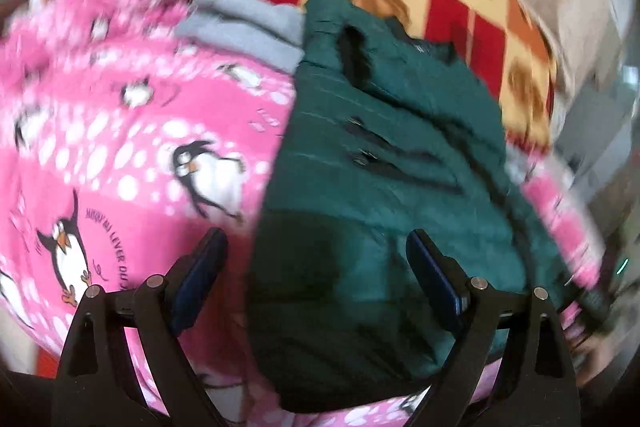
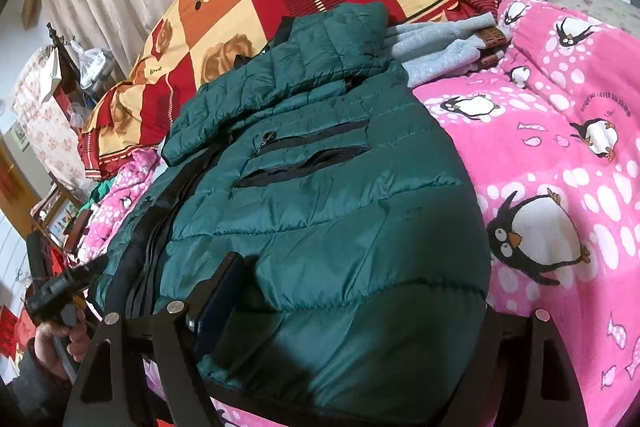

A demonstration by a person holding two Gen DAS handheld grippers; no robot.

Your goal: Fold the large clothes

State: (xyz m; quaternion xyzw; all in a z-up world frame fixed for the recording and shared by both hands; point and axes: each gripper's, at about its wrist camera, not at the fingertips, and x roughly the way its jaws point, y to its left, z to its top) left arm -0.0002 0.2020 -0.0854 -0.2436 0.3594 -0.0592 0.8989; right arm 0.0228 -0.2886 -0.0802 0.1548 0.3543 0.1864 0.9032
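On the pink penguin blanket [image 2: 560, 155] lies the puffy, slippery green jacket [image 2: 320, 187], best gripped at its hem; left gripper [image 1: 316, 259] is spread apart, while right gripper [image 2: 360, 307] has its far finger hidden under the jacket, so I cannot tell.

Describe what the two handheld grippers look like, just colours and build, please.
Both are black. The left gripper has angular frame arms with triangular cut-outs, silver round pivot bolts, and flat dark blue pads on its fingers. The right gripper has the same black frame, silver bolts and a dark blue pad on the one finger that shows; the green jacket hides the other. No cables visible.
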